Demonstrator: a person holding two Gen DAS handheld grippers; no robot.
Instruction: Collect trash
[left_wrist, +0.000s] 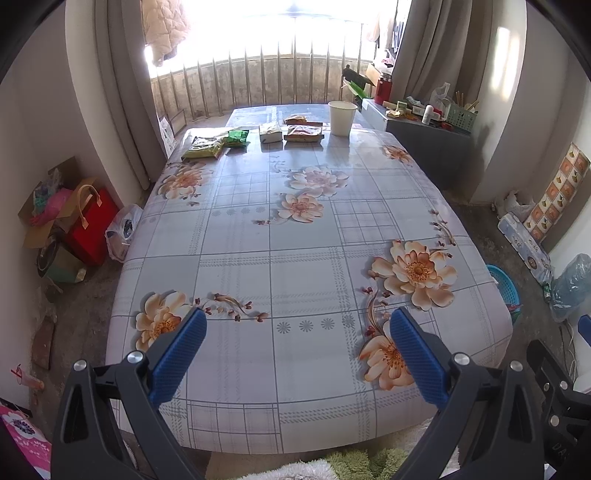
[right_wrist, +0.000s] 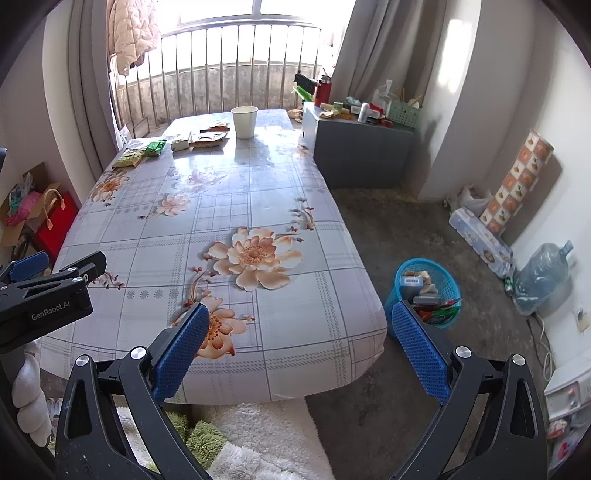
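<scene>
Only right wrist view shows blue basket (right_wrist: 448, 282) contents; left gripper (left_wrist: 298, 318), right gripper (right_wrist: 298, 314) fingers apart, empty.

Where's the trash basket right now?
The blue basket sits on the floor off the table's near right corner, just beyond the open right gripper; it already holds wrappers.
</scene>
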